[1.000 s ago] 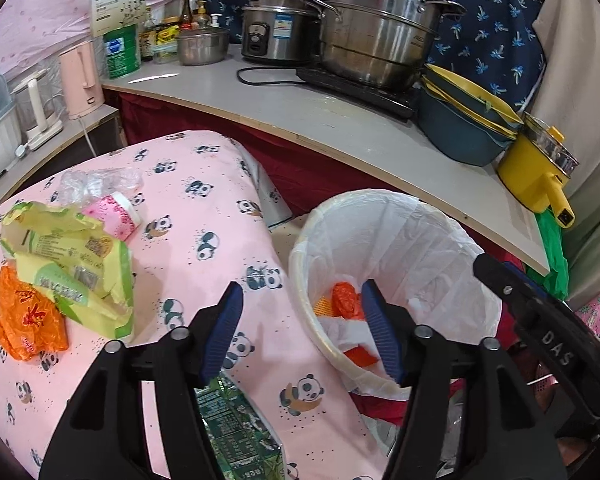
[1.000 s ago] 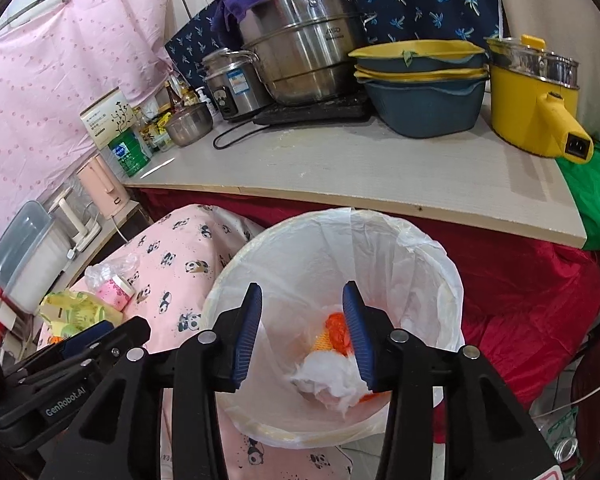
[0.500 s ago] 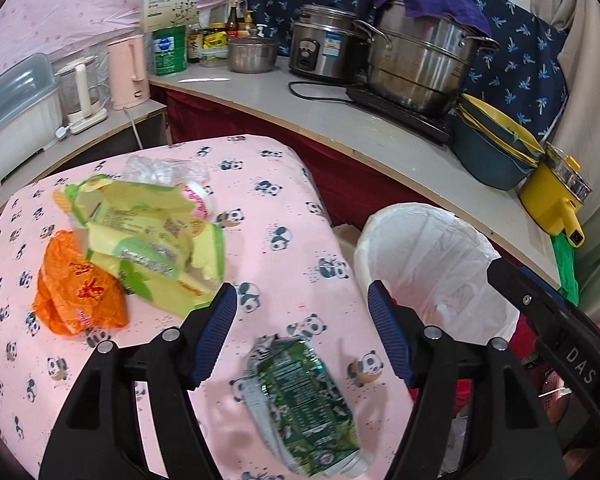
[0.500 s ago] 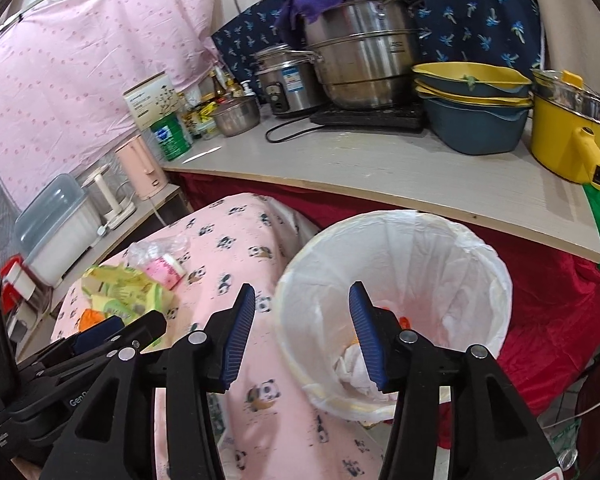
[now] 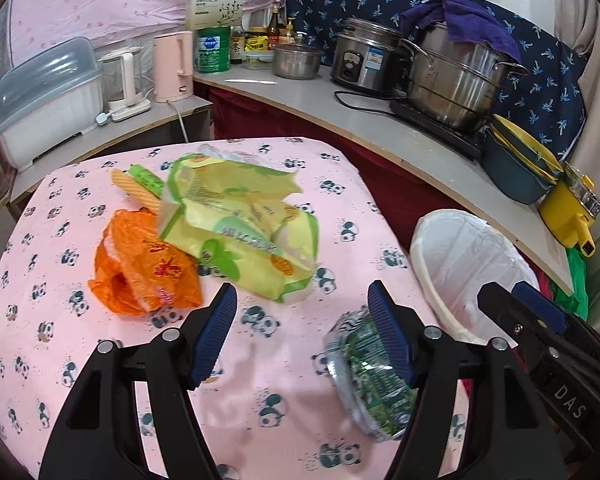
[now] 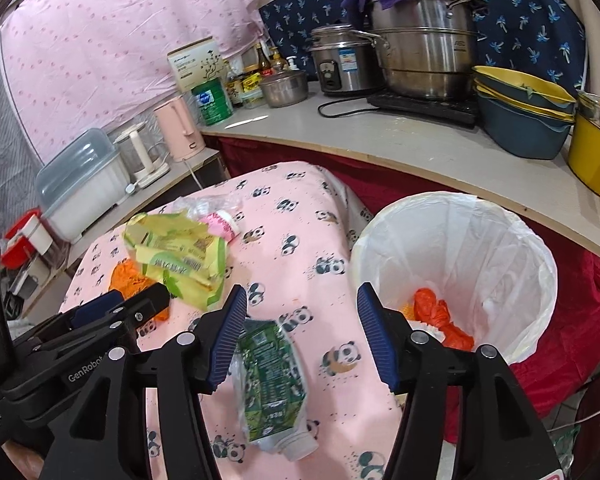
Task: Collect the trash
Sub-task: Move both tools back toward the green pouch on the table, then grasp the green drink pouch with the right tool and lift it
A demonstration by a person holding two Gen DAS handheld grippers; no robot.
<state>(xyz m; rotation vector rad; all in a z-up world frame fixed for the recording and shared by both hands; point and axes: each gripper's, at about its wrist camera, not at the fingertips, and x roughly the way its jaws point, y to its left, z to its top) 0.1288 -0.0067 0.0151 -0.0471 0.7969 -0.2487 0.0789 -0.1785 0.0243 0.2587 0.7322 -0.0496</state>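
Both the left gripper [image 5: 302,318] and right gripper [image 6: 300,322] stood wide and empty, the right's jaws having just opened. 3 wrappers lay beside the bin [image 6: 536,248]; only the right view showed the orange trash [image 6: 440,316] inside it.

The left gripper [image 5: 302,320], black-framed with ribbed blue pads, hangs over the pink panda-print tablecloth [image 5: 44,272], angled downward, jaws apart and empty. The right gripper [image 6: 302,322], of the same build, hangs over that cloth beside it; its jaws have just been opening, gripping nothing.
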